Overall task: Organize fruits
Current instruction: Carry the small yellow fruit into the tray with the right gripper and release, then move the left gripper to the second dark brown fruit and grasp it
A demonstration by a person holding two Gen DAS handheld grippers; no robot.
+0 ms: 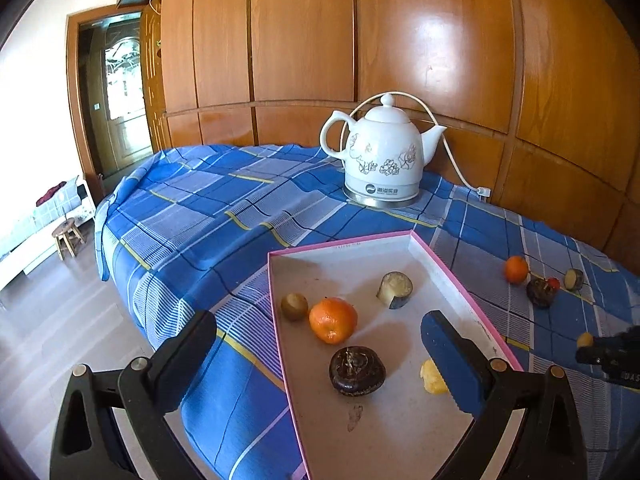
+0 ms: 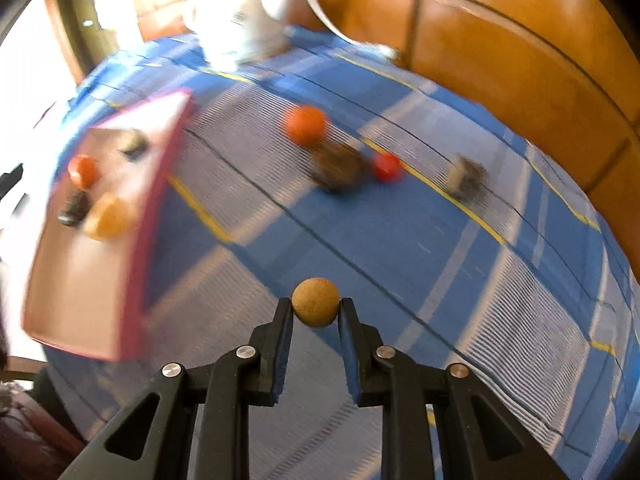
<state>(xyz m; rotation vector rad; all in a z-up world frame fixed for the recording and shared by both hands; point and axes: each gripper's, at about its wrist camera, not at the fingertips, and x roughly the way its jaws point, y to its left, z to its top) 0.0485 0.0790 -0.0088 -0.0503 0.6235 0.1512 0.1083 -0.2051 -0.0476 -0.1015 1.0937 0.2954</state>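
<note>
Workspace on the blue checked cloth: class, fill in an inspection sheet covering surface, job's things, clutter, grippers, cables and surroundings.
Surface: blue checked cloth covering the table, lying fairly flat.
Job's things: pink-rimmed tray holds an orange, a dark brown fruit, a small brown fruit, a cut piece and a yellow piece. Loose on the cloth: another orange, a dark fruit, a small red fruit, a second cut piece.
Clutter: white kettle.
Grippers: left gripper jaws open over the tray; right gripper shut on a small tan round fruit.
Cables: kettle cord trailing to the wall.
Surroundings: wood panelling, doorway, stool.
</note>
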